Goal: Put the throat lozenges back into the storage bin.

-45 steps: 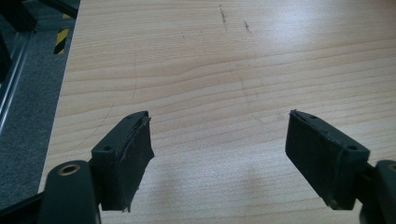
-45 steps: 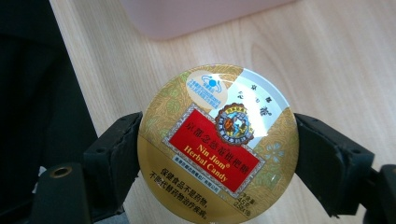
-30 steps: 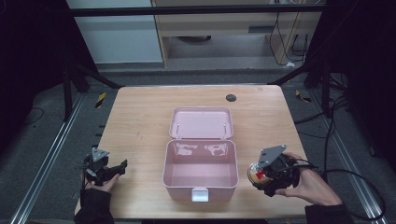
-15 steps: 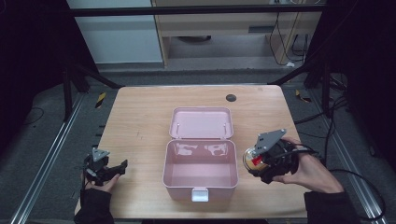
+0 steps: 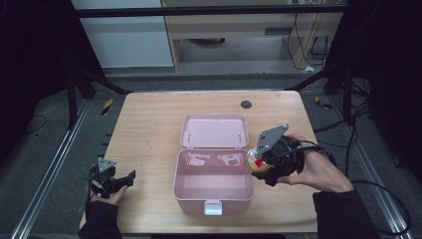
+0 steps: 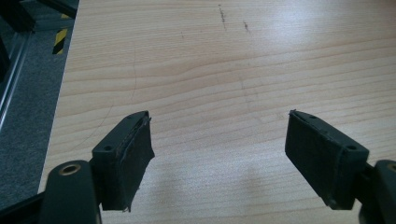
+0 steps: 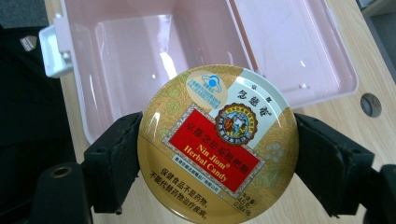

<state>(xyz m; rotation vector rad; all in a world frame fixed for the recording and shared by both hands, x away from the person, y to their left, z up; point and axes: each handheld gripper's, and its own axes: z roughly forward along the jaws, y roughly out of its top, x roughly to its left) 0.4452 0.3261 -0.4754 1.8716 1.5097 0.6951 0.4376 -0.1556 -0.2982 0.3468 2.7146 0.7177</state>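
Observation:
An open pink plastic box (image 5: 213, 191) with its lid (image 5: 215, 130) laid back sits mid-table; nothing lies inside it (image 7: 140, 60). My right gripper (image 5: 263, 163) is shut on a round gold candy tin (image 7: 218, 142) with a red label, held just off the box's right wall. In the high view the tin (image 5: 257, 163) hangs at the box's right rim. My left gripper (image 5: 122, 180) rests open near the table's front left corner, over bare wood (image 6: 219, 140), nothing between its jaws.
A dark round hole (image 5: 246, 104) marks the tabletop (image 5: 149, 124) behind the box. A white latch (image 5: 212, 207) sticks out of the box's front wall. Black frame bars and cables surround the table; its left edge (image 6: 56, 107) is close to my left gripper.
My right gripper has carried the tin up and left, from the table's right side to the box's right rim. The left gripper has stayed put.

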